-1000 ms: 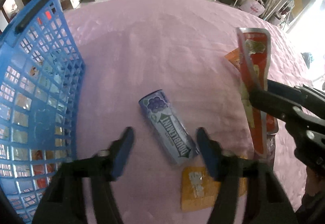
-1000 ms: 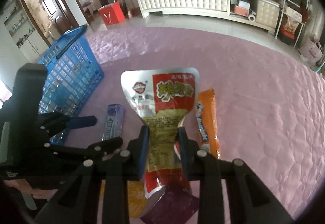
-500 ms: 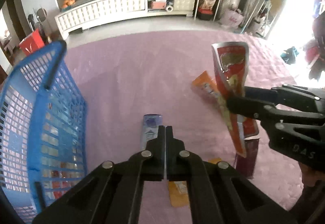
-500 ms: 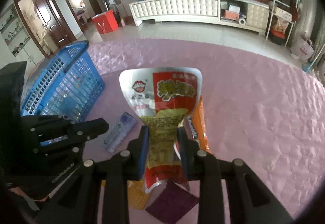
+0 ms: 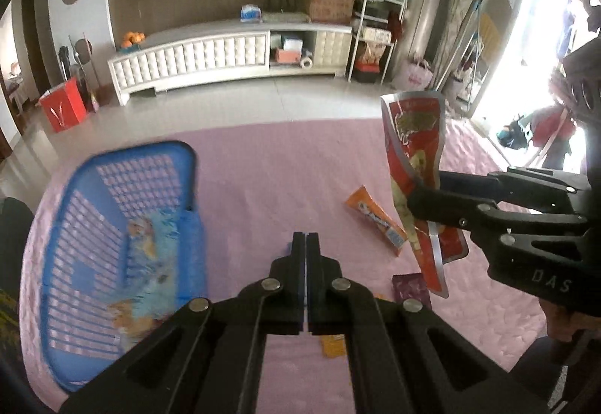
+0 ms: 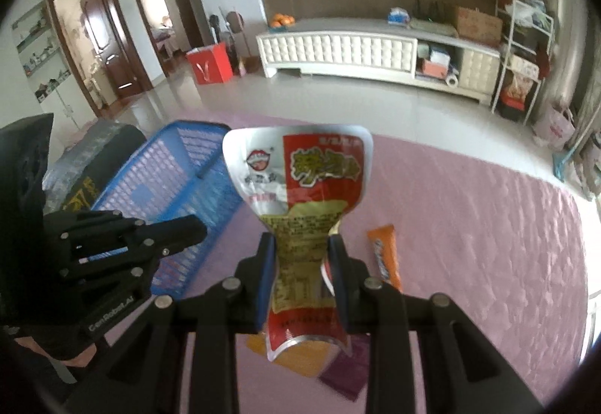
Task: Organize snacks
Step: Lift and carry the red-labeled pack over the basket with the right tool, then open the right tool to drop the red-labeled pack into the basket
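My right gripper [image 6: 302, 245] is shut on a red, white and yellow snack pouch [image 6: 300, 173], which it holds upright above the pink table cover [image 6: 469, 245]. The left wrist view shows the same pouch [image 5: 413, 128] at the right. My left gripper [image 5: 306, 237] is shut, fingers pressed together with nothing visible between them, raised beside the blue basket [image 5: 124, 151]. The blue gum pack is almost hidden behind those fingers. Only a blue sliver [image 5: 289, 245] shows by the left fingertip. An orange packet [image 5: 375, 222] lies on the cover.
A purple sachet [image 5: 409, 288] and a yellow packet [image 5: 332, 342] lie near the front edge. A blue printed packet [image 5: 150, 256] lies inside the basket. A hand [image 6: 75, 361] holds the left tool. Beyond the table are tiled floor and a white cabinet [image 6: 338, 49].
The left gripper stood open astride the gum pack, then shut and rose. The pack has slipped from sight behind its fingers. The right gripper lifted the red pouch higher.
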